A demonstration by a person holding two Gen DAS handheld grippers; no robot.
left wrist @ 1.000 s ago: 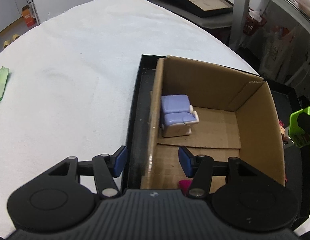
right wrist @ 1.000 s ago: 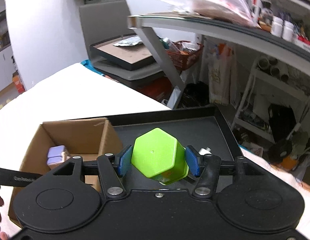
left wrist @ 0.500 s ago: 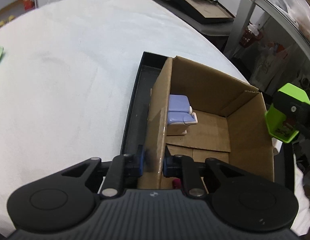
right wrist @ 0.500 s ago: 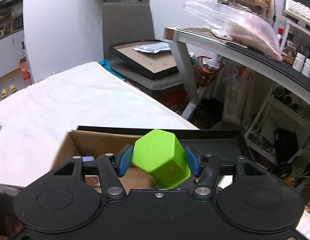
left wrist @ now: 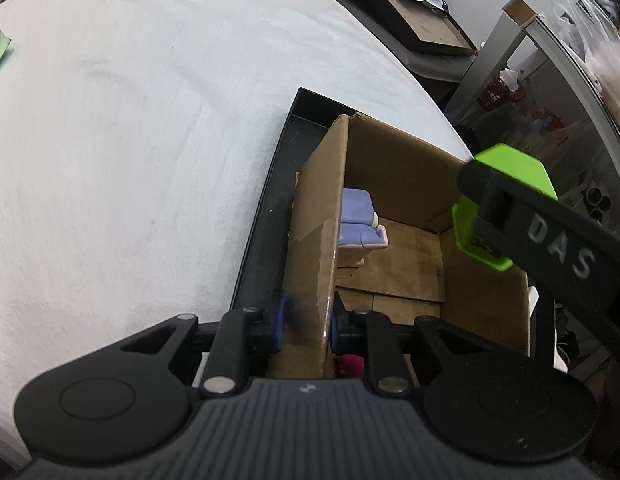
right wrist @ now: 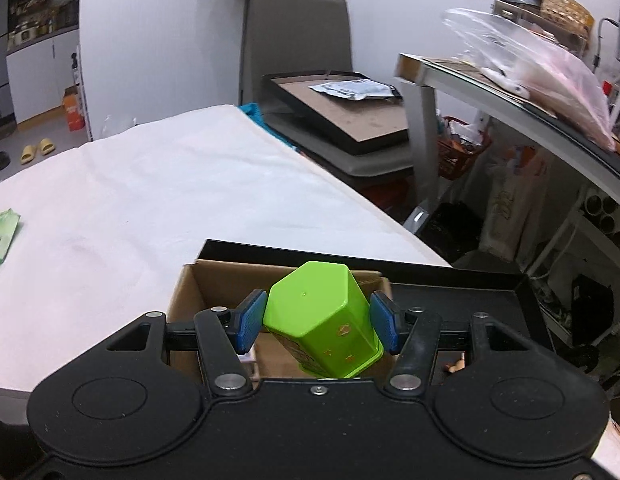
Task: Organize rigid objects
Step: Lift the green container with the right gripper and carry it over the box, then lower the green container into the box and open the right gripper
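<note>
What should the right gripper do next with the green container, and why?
Probably lower the green container into the cardboard box: the right gripper holds it above the opening, and the left gripper pinches the box wall.

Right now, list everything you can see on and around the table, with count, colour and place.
cardboard box: one, brown, in the black tray.
black tray: one, at the table's right edge.
toy chair: one, lavender and white, inside the box.
pink object: one, partly hidden, near box corner.
green packet: one, far left on the table.
white table: one.
green hexagonal tin: one, held tilted over the box.
left gripper: jaws clamped on the box wall.
right gripper: jaws clamped on the tin.
</note>
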